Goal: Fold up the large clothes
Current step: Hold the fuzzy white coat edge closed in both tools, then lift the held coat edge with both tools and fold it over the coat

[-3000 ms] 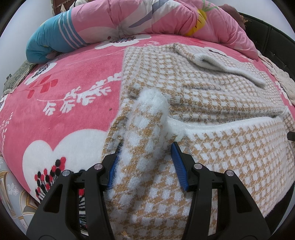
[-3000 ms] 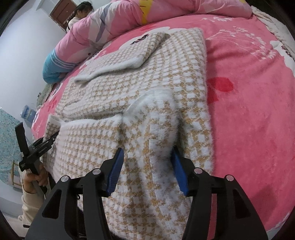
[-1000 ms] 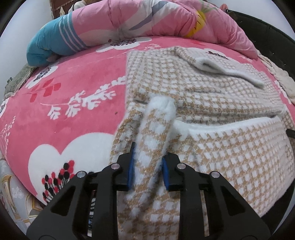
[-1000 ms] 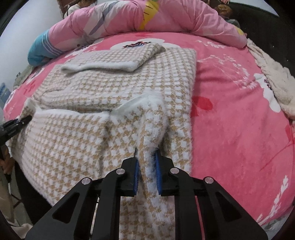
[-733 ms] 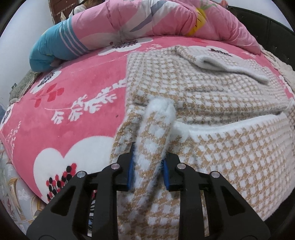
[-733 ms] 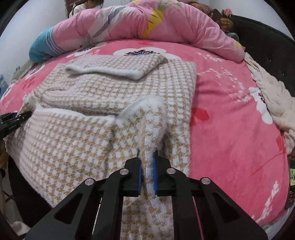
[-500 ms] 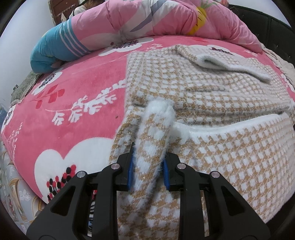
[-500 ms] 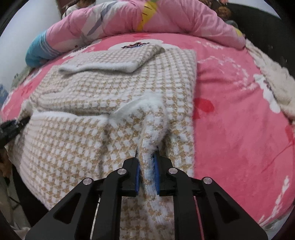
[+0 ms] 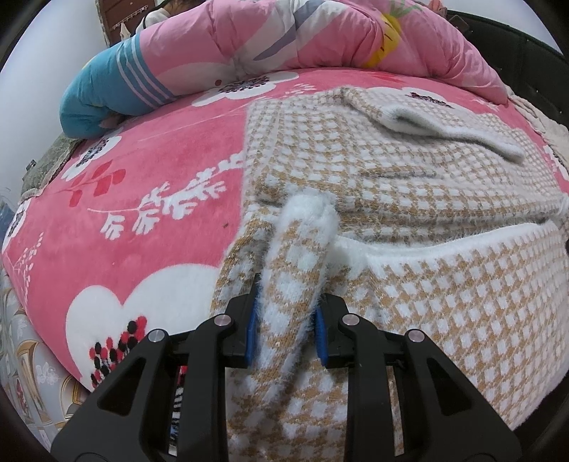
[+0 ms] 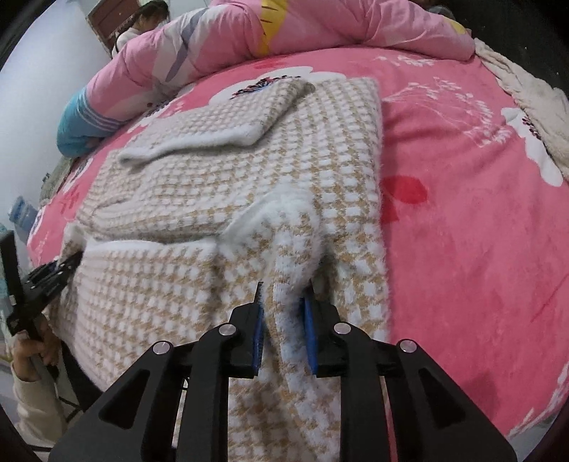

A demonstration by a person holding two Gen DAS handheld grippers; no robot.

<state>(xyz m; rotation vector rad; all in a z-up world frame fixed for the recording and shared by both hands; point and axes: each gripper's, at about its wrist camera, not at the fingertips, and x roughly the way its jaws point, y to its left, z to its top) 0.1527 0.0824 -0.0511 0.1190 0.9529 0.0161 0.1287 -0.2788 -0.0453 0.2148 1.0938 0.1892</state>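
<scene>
Sweater: my checked tan-and-white sweater lies across the pink flowered blanket, one sleeve folded over its far end and the near hem turned back toward me.
Left gripper: the left gripper is narrowed onto a raised ridge of the hem near the sweater's left edge; both blue pads press into the fuzz, so I have it pinched.
Right gripper: the right gripper straddles a matching ridge near the right edge; its jaws are opening, the knit sits between them, and the pads look barely clear of it.
Step in hand: I judge I am lifting the hem to fold it away from me.
Doing it well: I would re-close the right side before lifting, then raise both corners together and level so the fold lands square.
Surroundings: the rolled pink quilt lies beyond the sweater.
</scene>
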